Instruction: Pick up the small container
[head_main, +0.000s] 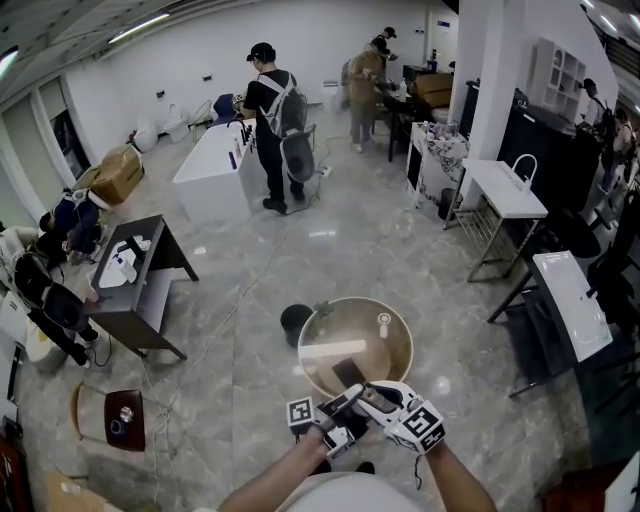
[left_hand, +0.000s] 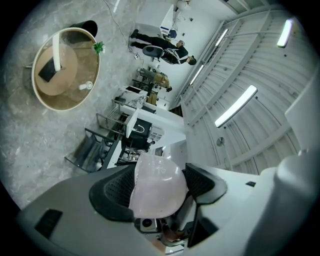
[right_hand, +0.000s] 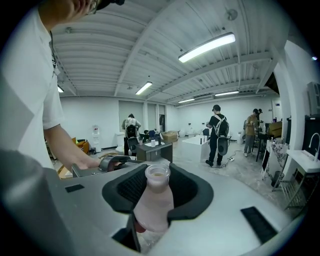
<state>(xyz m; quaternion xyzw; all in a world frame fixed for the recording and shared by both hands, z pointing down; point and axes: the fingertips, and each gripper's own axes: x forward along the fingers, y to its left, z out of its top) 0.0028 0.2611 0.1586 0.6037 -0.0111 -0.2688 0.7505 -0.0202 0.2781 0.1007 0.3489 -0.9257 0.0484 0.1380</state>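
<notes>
In the left gripper view a pale pink, translucent rounded container (left_hand: 157, 187) fills the gap of my left gripper (left_hand: 160, 172), and both pads press on its sides. In the right gripper view a small pinkish bottle (right_hand: 155, 200) with an open neck stands between the jaws of my right gripper (right_hand: 157, 187), which is shut on it. Whether both views show one thing, I cannot tell. From the head view, the left gripper (head_main: 340, 408) and right gripper (head_main: 378, 398) meet tip to tip over the near rim of a round wooden table (head_main: 400, 355); what they hold is hidden there.
On the table lie a small white cap (head_main: 384, 320), a black flat item (head_main: 348, 373) and a white strip (head_main: 333, 348). A black pot with a plant (head_main: 296, 322) stands beside it. A dark desk (head_main: 140, 275), a white bathtub (head_main: 210, 170), sink stands (head_main: 505, 190) and several people surround the floor.
</notes>
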